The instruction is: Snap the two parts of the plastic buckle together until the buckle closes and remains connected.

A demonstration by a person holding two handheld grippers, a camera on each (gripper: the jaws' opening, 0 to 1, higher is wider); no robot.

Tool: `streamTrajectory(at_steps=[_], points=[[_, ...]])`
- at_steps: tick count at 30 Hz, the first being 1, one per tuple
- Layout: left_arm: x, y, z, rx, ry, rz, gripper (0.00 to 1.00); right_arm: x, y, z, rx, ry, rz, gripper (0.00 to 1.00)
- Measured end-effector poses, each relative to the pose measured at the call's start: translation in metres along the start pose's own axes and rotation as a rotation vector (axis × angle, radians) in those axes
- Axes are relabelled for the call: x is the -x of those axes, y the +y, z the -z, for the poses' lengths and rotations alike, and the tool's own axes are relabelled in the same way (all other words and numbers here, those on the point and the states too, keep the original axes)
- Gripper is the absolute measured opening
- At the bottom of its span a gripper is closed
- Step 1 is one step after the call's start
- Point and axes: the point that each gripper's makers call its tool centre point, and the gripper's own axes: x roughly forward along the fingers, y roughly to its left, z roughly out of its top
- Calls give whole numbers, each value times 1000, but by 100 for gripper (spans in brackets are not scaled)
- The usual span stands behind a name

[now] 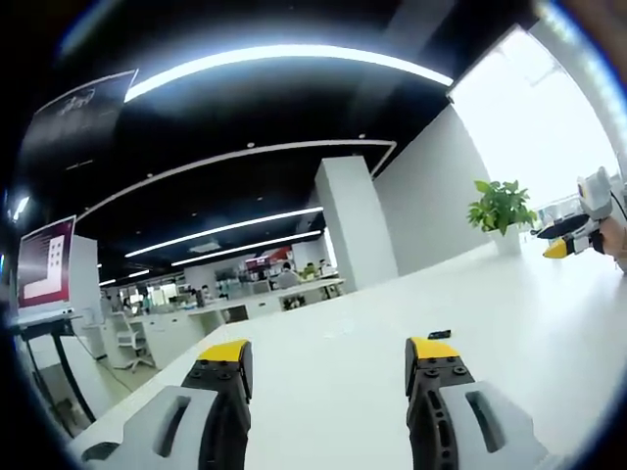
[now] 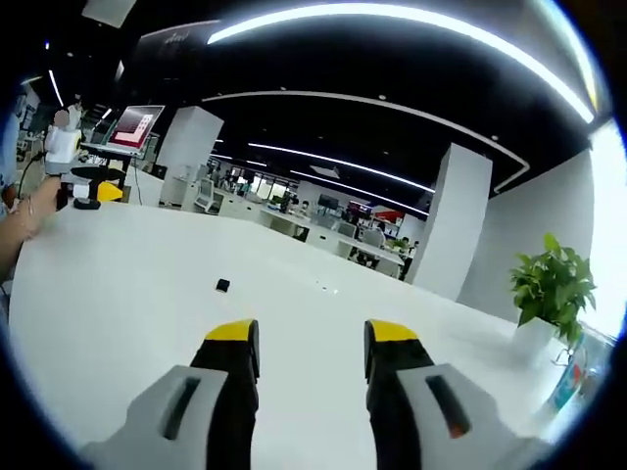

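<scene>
A small black buckle piece (image 1: 438, 334) lies on the white table (image 1: 509, 323), just beyond the right fingertip of my left gripper (image 1: 328, 354). That gripper is open with nothing between its yellow-tipped jaws. In the right gripper view the same kind of small black piece (image 2: 222, 285) sits on the table (image 2: 118, 294), ahead and left of my right gripper (image 2: 312, 338), which is also open and holds nothing. Tiny specks (image 2: 321, 287) lie further out, too small to identify. Each gripper appears far off in the other's view: the right gripper (image 1: 571, 235) and the left gripper (image 2: 86, 191).
A potted plant (image 1: 502, 206) stands at the table's far edge, also in the right gripper view (image 2: 554, 284). A person's hand (image 2: 29, 211) holds the distant gripper. A monitor (image 2: 132, 127) and office desks lie beyond the table. A white pillar (image 1: 353, 225) rises behind.
</scene>
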Motion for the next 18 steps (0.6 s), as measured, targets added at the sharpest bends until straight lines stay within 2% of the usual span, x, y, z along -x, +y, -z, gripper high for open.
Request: streamTrajectory(at_steps=[12,15,18], points=[[-2,-1,1,0,6,4,64,-2,1,1,24,10,-8,43],[-2,-3,0,-1,2,11,65,3,2,-9,29,-34,-7,43],[-2,-4,-1,-1,-3,12,65,3,-1,-11,32,-45,9,43]])
